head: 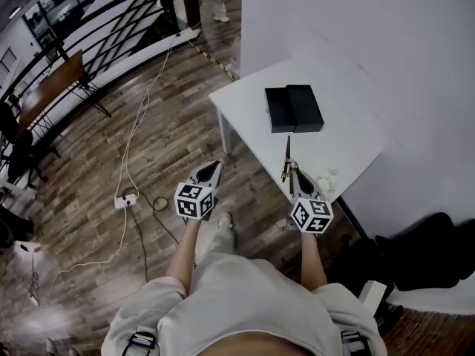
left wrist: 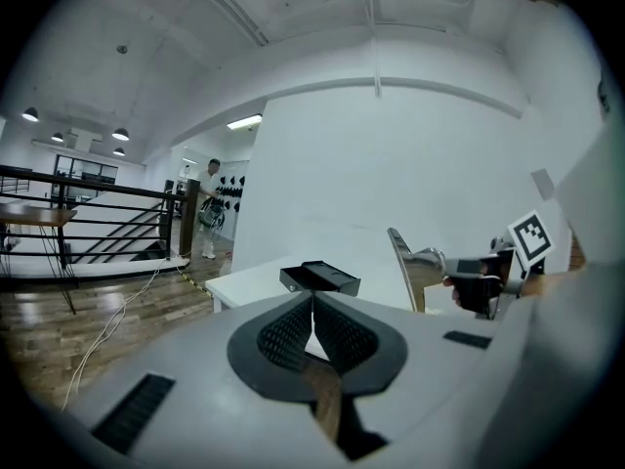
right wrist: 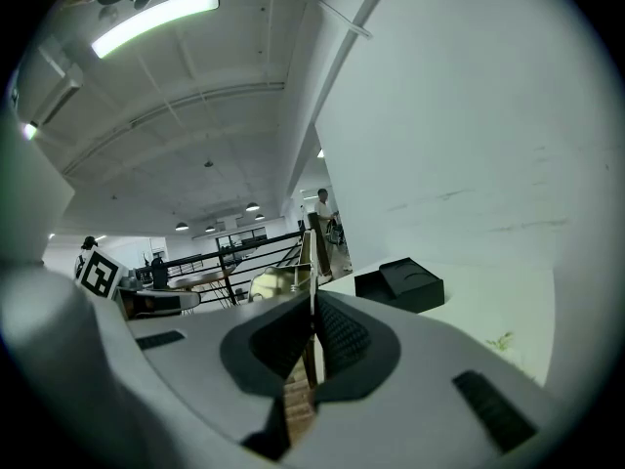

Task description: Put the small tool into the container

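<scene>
We see the right gripper (head: 294, 175) clamped on the small tool (head: 287, 158). Its pads are closed on the thin metal shank, which sticks up and forward out of the jaws (right wrist: 309, 257). The left gripper (head: 210, 170) has its pads pressed together with nothing between them, and it sits off the table's corner over the floor. The tool hangs over the near edge of the white table (head: 349, 150), tip aimed toward the container (head: 294, 108). That container is an open black box with its lid lying flush beside it, well apart from the tool, further in on the tabletop. We see only bare white surface between tool and box, so the path is clear. Some small pale scraps (head: 326, 178) lie on the table just right of the right gripper, near the edge. A tall white wall (head: 371, 28) backs the table. A black bag (head: 427, 251) sits on the floor at the wall's foot to our right. The wood-plank floor (head: 96, 162) carries a long white cable (head: 137, 124) running to a power strip (head: 125, 199) left of the left gripper. Further left there is a black railing (head: 96, 21) and a wooden desk (head: 52, 87). In the left gripper view a person (left wrist: 209, 213) stands far off by the railing.
</scene>
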Available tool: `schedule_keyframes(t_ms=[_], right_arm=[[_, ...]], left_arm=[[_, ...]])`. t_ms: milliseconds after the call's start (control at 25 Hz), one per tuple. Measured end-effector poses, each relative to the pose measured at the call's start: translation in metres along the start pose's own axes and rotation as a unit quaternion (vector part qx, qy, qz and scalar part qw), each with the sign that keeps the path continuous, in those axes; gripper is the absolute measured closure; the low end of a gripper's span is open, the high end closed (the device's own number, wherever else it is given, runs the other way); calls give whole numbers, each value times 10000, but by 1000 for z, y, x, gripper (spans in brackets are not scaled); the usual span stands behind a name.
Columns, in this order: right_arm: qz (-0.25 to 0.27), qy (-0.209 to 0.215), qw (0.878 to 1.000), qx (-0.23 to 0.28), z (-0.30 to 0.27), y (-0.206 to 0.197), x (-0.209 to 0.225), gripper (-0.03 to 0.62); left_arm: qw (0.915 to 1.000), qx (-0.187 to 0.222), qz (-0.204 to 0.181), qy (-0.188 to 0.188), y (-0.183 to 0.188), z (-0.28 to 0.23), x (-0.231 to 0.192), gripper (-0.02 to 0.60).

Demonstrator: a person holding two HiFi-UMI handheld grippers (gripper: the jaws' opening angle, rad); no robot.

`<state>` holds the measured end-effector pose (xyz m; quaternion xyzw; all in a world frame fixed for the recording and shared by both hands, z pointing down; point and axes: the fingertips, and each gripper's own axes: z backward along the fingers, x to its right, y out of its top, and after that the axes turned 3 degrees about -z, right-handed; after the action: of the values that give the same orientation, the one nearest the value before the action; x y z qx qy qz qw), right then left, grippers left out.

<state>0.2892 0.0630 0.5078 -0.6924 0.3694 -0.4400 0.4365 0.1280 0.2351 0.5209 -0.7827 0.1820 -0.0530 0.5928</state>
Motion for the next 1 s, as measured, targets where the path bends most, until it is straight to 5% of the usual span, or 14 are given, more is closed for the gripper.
schedule_keyframes(t_ms=[1000], right_arm=[[-104, -621, 9979, 120, -194, 66, 5, 589]], left_arm=[[9985, 110, 28, -539, 82, -153, -163, 569]])
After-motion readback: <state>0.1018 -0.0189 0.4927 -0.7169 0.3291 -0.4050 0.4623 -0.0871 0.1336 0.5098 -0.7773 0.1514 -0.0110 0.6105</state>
